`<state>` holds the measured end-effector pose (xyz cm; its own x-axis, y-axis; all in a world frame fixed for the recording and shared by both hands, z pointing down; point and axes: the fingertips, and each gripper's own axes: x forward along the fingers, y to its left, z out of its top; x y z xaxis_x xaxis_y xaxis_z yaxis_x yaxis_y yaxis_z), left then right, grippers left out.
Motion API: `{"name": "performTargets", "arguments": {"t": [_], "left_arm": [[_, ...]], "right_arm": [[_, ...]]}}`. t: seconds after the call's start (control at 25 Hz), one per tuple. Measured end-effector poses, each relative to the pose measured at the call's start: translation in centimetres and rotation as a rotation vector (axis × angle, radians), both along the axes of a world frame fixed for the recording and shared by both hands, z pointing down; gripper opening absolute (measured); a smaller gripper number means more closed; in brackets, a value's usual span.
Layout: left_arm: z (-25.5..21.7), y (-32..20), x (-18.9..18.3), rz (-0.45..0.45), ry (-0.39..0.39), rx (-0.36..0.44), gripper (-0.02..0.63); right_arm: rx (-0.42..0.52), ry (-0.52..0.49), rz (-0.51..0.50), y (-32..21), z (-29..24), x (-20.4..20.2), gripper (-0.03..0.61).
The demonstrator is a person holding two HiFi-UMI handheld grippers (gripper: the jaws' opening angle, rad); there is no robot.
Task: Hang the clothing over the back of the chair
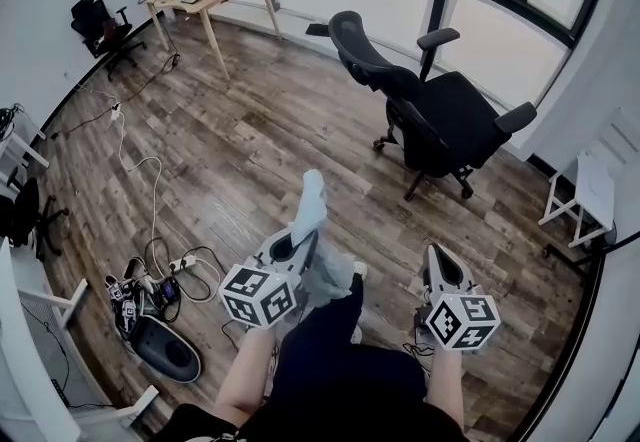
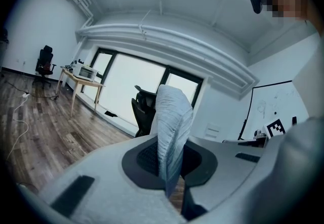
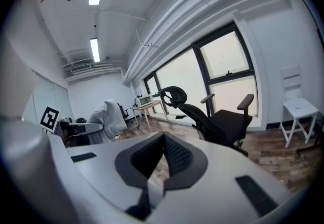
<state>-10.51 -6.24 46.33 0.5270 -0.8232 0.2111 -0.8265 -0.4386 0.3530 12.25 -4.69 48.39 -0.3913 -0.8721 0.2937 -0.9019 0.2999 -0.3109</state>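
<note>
Clothing (image 1: 312,205): stands pinched in left tool (image 1: 298,242) at lower centre, long axis upright. Lies well apart from chair (image 1: 450,120) toward upper right, backrest (image 1: 365,55) on its left side. Right tool (image 1: 438,258) pressed together, empty.

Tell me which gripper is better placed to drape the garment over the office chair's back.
Left. The left gripper is shut on the light blue garment, with the black office chair ahead. The right gripper is shut and empty.
</note>
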Motion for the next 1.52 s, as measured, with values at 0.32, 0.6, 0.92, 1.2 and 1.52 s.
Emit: {"name": "performTargets", "arguments": {"t": [0.32, 0.6, 0.92, 1.2, 1.52], "left_arm": [[-0.6, -6.8, 0.5, -0.002, -0.002, -0.003, 0.020], [-2.2, -13.9, 0.7, 0.010, -0.001, 0.019, 0.020], [-3.5, -20.5, 0.6, 0.018, 0.004, 0.047, 0.020], [-4.0, -25.0, 0.0, 0.020, -0.001, 0.066, 0.020], [-5.4, -29.4, -0.2, 0.040, 0.011, 0.096, 0.020]], "right_arm": [[-0.004, 0.000, 0.004, -6.7, -0.7, 0.7, 0.000], [0.030, 0.009, 0.013, -13.8, -2.9, 1.1, 0.000], [0.041, 0.022, 0.019, -19.2, -3.9, 1.0, 0.000], [0.047, 0.031, 0.027, -23.2, -4.2, 1.3, 0.000], [0.061, 0.046, 0.017, -27.1, -4.8, 1.1, 0.000]]}}
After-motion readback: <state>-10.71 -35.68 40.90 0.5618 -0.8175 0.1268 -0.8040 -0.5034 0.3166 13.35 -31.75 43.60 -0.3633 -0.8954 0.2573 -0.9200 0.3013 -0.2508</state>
